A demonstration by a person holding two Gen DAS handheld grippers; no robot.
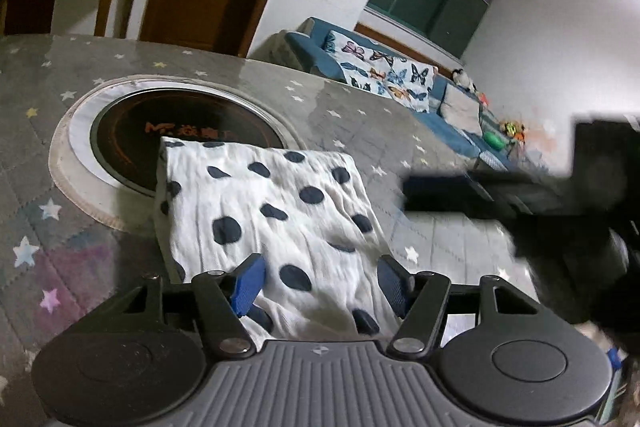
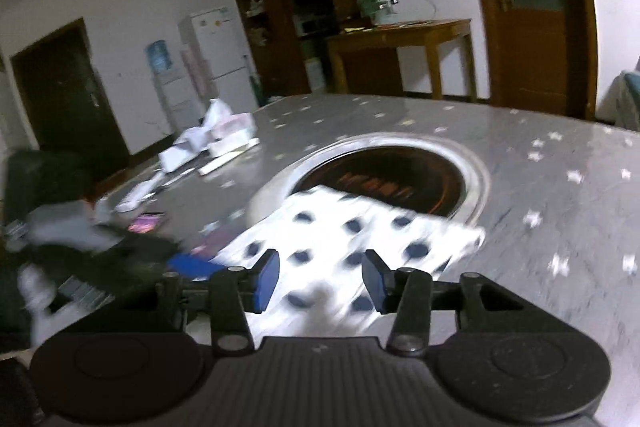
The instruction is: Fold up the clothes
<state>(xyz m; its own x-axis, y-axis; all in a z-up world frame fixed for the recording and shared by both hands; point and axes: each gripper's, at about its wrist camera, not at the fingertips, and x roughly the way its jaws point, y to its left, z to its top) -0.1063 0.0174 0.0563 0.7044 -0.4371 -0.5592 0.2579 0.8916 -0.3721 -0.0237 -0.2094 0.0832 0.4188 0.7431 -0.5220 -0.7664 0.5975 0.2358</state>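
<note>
Your left gripper and right gripper, fingers spread, pinch nothing. The thin, limp white polka-dotted cloth lies at twelve o'clock on the star-patterned table; grab hemmed corners.

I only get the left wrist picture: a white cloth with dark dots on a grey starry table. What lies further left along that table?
Observer: In the right wrist view, a heap of white papers and boxes sits on the grey star-patterned table, far from the white dark-dotted cloth.
Operator: Is the other tool gripping the cloth?
Observer: No. The right gripper has its blue pads apart above the cloth, pressing on nothing.
Operator: Anything behind the table there?
Observer: A white fridge stands beside a water dispenser with a blue bottle.
</note>
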